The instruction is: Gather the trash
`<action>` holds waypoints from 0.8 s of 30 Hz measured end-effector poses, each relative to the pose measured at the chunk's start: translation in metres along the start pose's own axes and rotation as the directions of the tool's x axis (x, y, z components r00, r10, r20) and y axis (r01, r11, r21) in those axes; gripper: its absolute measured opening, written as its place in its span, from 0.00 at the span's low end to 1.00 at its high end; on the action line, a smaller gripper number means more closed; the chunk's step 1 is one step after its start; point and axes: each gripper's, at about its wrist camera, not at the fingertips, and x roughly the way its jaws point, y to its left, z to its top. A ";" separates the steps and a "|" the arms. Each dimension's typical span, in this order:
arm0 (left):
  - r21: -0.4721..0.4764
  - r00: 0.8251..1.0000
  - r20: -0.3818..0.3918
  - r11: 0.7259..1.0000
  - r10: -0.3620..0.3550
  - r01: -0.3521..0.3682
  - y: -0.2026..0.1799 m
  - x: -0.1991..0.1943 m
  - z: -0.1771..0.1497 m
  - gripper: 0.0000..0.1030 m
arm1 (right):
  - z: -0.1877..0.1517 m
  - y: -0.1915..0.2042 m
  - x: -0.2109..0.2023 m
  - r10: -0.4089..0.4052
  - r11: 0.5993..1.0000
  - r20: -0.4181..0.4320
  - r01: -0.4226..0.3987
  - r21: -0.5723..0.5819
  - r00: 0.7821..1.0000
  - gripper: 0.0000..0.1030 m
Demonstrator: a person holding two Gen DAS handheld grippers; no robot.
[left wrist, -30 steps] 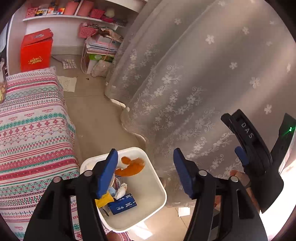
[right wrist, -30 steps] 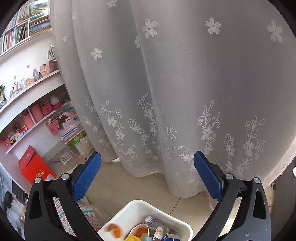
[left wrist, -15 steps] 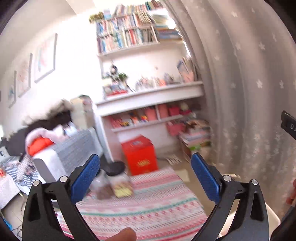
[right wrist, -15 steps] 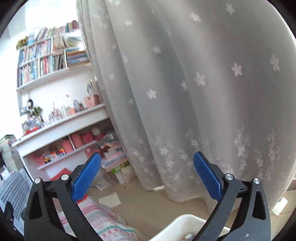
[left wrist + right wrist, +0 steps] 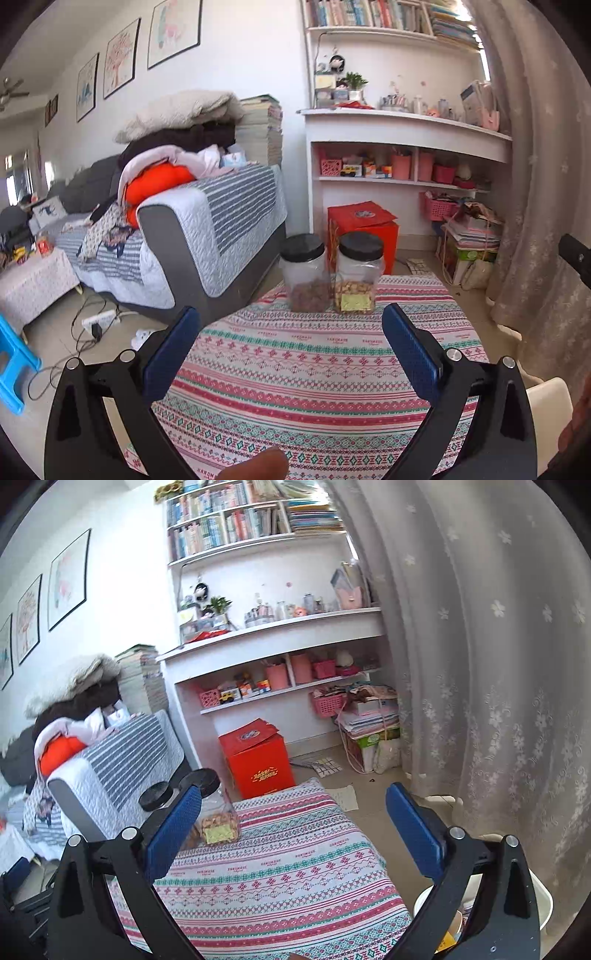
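the left gripper (image 5: pixel 291 350) and right gripper (image 5: pixel 293 829) both have their fingers spread apart with nothing between them, held over the patterned cloth (image 5: pixel 280 878), which shows no loose trash on the part in view. the white bin (image 5: pixel 541 901) sits off the cloth's right edge, low beside the curtain (image 5: pixel 498 664), with some trash (image 5: pixel 448 939) visible inside it, so collecting looks well along or finished here. all that stands on the cloth are two lidded jars (image 5: pixel 332 273) at its far edge, which seem to be food and not trash, though the floor past the left edge, with cables and a scrap, may need a look.
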 end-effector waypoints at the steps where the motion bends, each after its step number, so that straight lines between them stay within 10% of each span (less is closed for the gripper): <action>1: -0.023 0.999 -0.039 1.000 -0.002 0.001 0.009 0.010 -0.002 0.94 | -0.004 0.010 0.001 0.005 1.000 -0.009 -0.006 -0.025 1.000 0.93; 7: -0.118 0.983 -0.178 0.993 -0.049 0.028 0.036 0.033 -0.002 0.94 | -0.018 0.044 0.010 0.023 0.997 -0.072 -0.029 -0.078 0.997 0.93; 24: -0.093 0.982 -0.181 0.995 -0.055 0.038 0.037 0.022 -0.003 0.93 | -0.031 0.050 0.023 0.022 0.998 -0.217 -0.036 -0.060 0.976 0.93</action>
